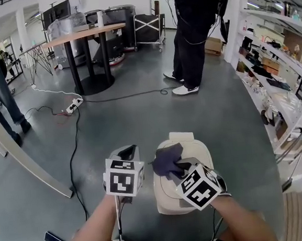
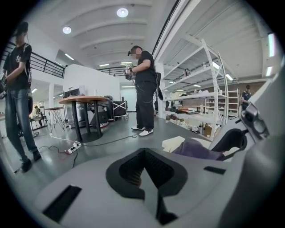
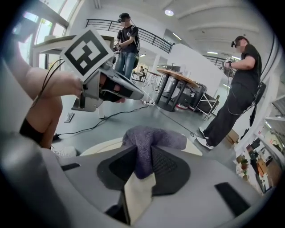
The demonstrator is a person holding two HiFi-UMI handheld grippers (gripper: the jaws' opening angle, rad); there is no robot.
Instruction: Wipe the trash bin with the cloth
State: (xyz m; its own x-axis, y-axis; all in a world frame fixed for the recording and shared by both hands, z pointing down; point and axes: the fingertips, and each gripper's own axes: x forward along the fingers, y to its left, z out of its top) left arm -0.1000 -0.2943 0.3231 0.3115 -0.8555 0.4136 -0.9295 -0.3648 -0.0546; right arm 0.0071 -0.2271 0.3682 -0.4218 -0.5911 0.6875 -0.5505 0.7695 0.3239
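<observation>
while the right gripper (image 3: 142,165) is clenched on the cloth (image 3: 153,138), a fold of the purple fabric is pinched between its dark pads and the rest bunches out ahead of the jaws; in the head view the cloth (image 1: 167,160) lies on top of the cream trash bin (image 1: 167,197), near the back part of its lid, with the right gripper (image 1: 182,168) over the lid; the bin stands on the grey floor directly in front of the person, lid down; in the right gripper view its pale lid (image 3: 100,146) shows just under and behind the cloth; the left gripper (image 2: 141,173) has its jaws drawn together with nothing between them; it hangs just beside the bin's left side in the head view (image 1: 127,152), apart from the cloth, tilted forward; from the left gripper view the cloth (image 2: 196,149) and a corner of the bin (image 2: 171,143) sit off to the right; further back a person in black (image 1: 191,35) stands on the floor, a round table (image 1: 83,34) stands at upper left with a white power strip (image 1: 74,104) and cables near its base; white shelving (image 1: 278,72) runs along the right side.
</observation>
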